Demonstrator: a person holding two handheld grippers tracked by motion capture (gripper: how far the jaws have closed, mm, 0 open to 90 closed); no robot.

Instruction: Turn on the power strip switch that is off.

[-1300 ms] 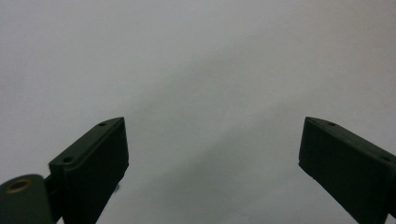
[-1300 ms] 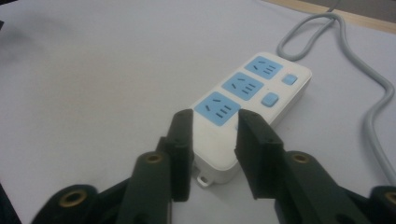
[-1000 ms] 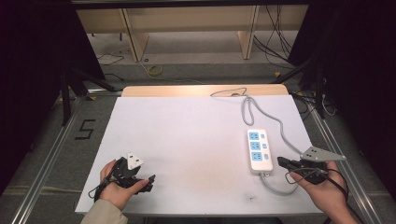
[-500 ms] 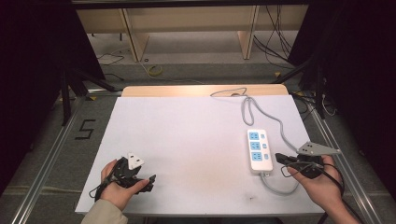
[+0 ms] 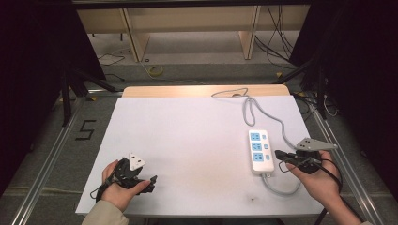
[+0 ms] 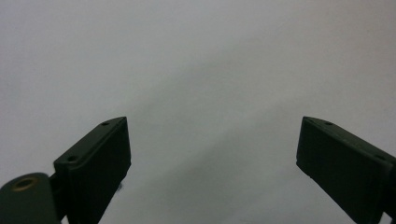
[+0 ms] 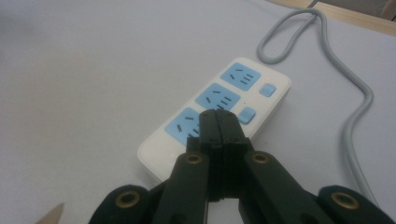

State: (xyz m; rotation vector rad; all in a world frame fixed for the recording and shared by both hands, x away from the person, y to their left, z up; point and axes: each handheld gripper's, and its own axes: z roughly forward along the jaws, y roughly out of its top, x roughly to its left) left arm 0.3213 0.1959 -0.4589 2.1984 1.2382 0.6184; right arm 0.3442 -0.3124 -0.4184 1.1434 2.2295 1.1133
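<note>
The left gripper [image 5: 141, 180], held in the person's left hand [image 5: 117, 187] at the near left corner of the white table [image 5: 187, 136], has its two black jaws spread wide apart with nothing between them; in the left gripper view they frame bare white tabletop. The right gripper [image 5: 280, 155], held in the right hand [image 5: 317, 176] at the near right edge, has its jaws pressed flat together with nothing gripped, and its tips point toward the white power strip [image 5: 260, 151] just beside it. In the right gripper view the closed tips sit over the near end of the strip, in front of the nearest of its three blue sockets [image 7: 187, 127]. The strip lies flat on the right side of the table, lengthwise away from the person. Its grey cable [image 5: 253, 110] leaves the near end, curves round the right side and loops toward the far edge.
</note>
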